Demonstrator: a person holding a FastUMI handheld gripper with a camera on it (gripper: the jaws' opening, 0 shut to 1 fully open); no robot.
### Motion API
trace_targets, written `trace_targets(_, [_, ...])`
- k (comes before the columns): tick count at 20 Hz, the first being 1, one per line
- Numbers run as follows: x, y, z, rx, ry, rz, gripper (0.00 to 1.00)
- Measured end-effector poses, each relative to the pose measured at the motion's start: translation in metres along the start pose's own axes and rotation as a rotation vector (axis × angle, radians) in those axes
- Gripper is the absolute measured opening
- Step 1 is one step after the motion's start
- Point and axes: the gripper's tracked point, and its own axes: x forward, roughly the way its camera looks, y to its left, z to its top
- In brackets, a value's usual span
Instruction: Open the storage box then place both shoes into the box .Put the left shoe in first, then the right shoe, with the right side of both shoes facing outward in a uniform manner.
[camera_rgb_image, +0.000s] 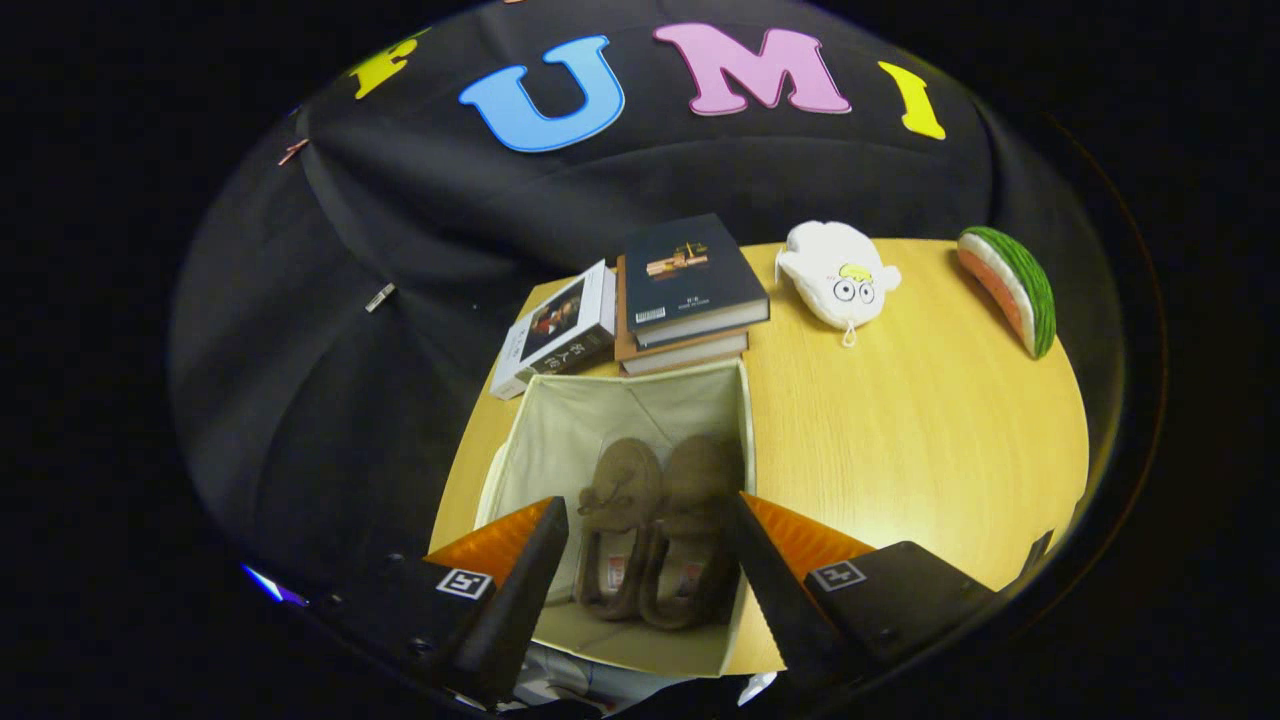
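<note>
An open cream fabric storage box (600, 410) stands on the wooden table, just ahead of and below my fingers. Two brown fuzzy shoes lie side by side on its floor, toes pointing away from me: one on the left (618, 520), one on the right (695, 530). My gripper (645, 560) hovers above the box's near half, open, its fingers wide apart with the shoes seen between them. Neither finger touches a shoe.
Beyond the box lie a white-spined book (555, 330) and a stack of books with a dark cover (690, 285). A white plush toy (838, 275) and a watermelon-slice toy (1010, 285) sit at the table's far side. Bare wooden table (900, 450) stretches right of the box.
</note>
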Motion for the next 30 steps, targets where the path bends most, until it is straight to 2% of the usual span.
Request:
trace_targets(4, [-0.050,-0.023,0.043,-0.090,-0.157,-0.009,0.99])
trace_targets(8, [-0.107,-0.065,0.089,-0.094,-0.311,-0.016,0.99])
trace_targets(15, [-0.175,-0.173,0.154,-0.126,-0.600,-0.066,0.98])
trace_targets(23, [-0.211,-0.303,0.149,-0.130,-0.758,-0.189,0.98])
trace_targets(30, [-0.204,-0.337,0.135,-0.188,-0.758,-0.170,0.98])
